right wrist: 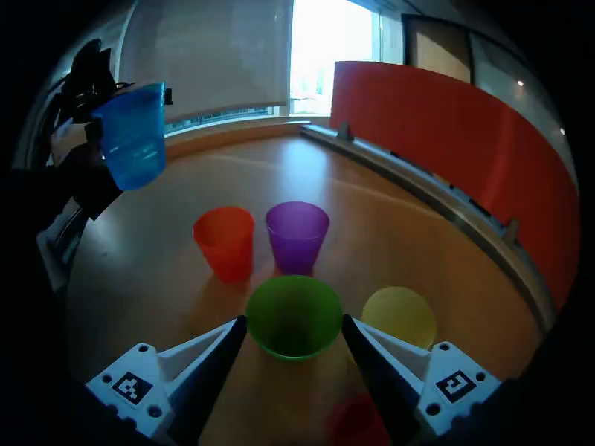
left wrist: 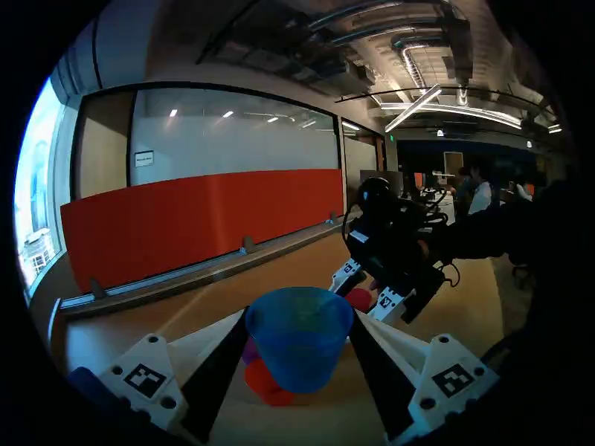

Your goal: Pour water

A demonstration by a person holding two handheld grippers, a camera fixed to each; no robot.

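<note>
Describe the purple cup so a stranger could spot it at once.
On the wooden table beside the red wall panel, look just past the green cup in the right gripper. Two upright cups stand there side by side, not touching; the purple cup is the one nearer the panel, the orange cup its neighbour.

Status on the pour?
Left gripper shut on blue cup, raised, upright. Right gripper shut on green cup. Orange cup, purple cup, yellow cup stand beyond on table.

Dim room, window [right wrist: 327,56] blown out white, ceiling strip light [left wrist: 413,108] glowing (fisheye bends edges), nearest objects blurred
</note>
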